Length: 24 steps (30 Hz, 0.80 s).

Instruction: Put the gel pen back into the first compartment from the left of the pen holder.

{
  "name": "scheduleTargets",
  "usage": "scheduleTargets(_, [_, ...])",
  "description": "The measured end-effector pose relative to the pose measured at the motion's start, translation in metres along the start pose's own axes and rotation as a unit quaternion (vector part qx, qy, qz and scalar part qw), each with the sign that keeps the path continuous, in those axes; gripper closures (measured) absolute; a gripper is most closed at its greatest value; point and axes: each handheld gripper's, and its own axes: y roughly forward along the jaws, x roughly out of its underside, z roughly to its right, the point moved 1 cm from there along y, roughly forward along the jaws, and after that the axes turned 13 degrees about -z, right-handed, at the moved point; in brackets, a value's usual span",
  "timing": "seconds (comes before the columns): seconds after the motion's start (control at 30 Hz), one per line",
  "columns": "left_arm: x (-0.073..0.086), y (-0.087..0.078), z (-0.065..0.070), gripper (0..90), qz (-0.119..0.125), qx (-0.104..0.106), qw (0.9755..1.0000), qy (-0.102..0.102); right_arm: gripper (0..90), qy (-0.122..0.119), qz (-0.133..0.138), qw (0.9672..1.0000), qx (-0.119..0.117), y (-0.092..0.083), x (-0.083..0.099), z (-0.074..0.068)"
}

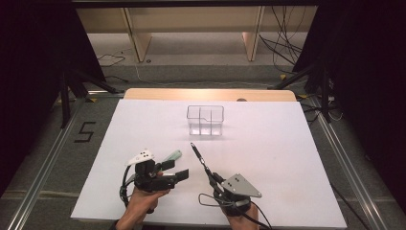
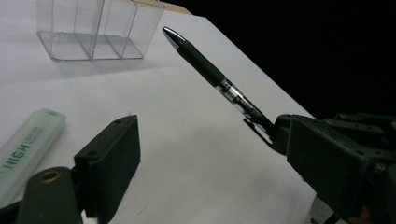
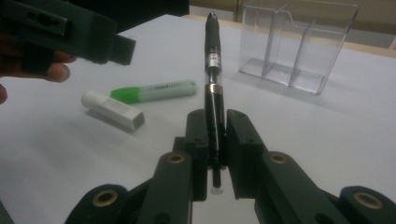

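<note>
Black pen (image 3: 213, 79) clamped in right tongs (image 3: 215, 135), tip aimed toward clear organizer (image 1: 205, 120), left tongs (image 1: 176, 171) held apart near green highlighter (image 1: 173, 155)

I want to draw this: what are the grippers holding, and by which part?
The right gripper clamps the black pen near its clip end, tip outward. The left gripper holds nothing; jaws open.
</note>
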Motion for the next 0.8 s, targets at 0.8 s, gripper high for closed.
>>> scheduleTargets(0.8, [-0.022,0.025,0.013,24.6,-0.007,0.07,0.9927,-0.098,80.5,-0.041,0.035,0.9985,0.005,-0.007,-0.001,-0.016])
